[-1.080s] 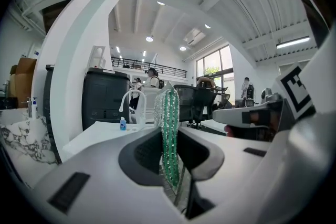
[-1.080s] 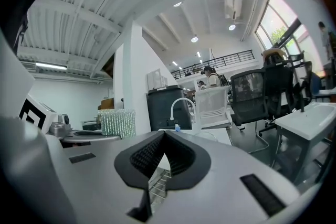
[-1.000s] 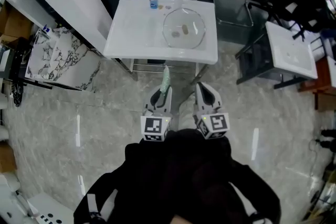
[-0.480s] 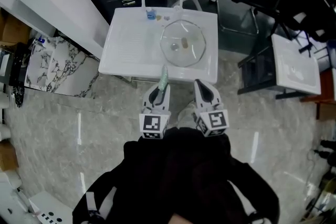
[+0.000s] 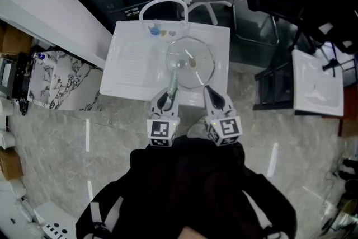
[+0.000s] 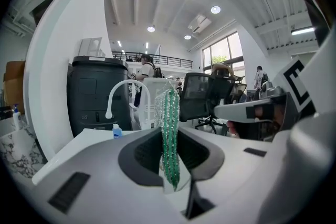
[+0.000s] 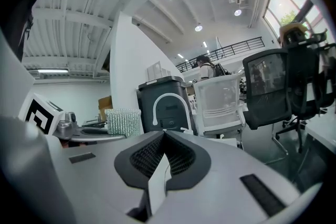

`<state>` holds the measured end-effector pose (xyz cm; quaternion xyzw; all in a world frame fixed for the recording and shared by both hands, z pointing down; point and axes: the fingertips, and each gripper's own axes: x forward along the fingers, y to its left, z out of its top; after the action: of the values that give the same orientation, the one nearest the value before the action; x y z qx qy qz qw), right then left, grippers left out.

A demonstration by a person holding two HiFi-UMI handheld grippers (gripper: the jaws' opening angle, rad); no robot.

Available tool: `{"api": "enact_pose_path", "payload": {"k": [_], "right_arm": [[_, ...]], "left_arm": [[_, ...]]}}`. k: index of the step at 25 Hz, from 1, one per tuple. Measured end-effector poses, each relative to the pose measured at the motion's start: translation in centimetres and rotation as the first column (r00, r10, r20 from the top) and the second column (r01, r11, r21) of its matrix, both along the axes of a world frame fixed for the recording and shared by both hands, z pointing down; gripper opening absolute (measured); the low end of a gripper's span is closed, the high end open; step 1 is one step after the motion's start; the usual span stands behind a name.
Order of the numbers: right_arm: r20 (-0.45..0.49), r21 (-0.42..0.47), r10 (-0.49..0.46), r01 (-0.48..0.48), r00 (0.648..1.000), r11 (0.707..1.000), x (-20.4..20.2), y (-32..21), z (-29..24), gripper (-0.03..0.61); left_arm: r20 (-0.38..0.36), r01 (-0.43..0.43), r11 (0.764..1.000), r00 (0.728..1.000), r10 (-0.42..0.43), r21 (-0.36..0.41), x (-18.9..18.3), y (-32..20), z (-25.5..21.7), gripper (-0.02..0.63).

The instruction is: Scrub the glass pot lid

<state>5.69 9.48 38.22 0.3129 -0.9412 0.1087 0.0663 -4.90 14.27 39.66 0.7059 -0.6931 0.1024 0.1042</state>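
Approach step, I judge: my left gripper (image 5: 166,99) clamps the green mesh scrubber (image 6: 169,123), my right gripper (image 5: 215,99) at its 3 o'clock is pinched together on nothing, the glass pot lid (image 5: 190,61) lies ahead at 12 o'clock on the white sink unit (image 5: 126,64), so next I must lower the scrubber onto the glass.

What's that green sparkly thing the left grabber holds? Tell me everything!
It is a flat, rectangular scrubbing pad of shiny green-and-silver mesh, thin when seen edge-on. The left gripper pinches its near end between both jaws, so it stands on edge and sticks out forward towards the white sink. I can't tell whether its tip touches anything.
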Motion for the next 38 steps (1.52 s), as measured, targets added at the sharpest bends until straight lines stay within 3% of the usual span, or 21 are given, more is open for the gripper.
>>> {"api": "enact_pose_path", "payload": {"k": [10,17,38], "right_arm": [[-0.009,-0.009,-0.069,0.069,0.998,0.998,-0.3,-6.8,1.2,0.003],[-0.046,-0.031,-0.056,0.055,0.997,0.998,-0.9,-9.2,1.9,0.003],[-0.119,-0.115,0.107,-0.12,0.987,0.986,-5.8,-10.9,6.1,0.002]], "left_arm": [[0.031,0.026,0.999,0.999,-0.026,-0.02,0.4,-6.8,0.4,0.063],[0.014,0.024,0.998,1.0,-0.024,-0.061,-0.9,-9.2,1.5,0.063],[-0.037,-0.132,0.971,0.991,0.127,-0.2,-7.5,-13.8,6.8,0.063]]}}
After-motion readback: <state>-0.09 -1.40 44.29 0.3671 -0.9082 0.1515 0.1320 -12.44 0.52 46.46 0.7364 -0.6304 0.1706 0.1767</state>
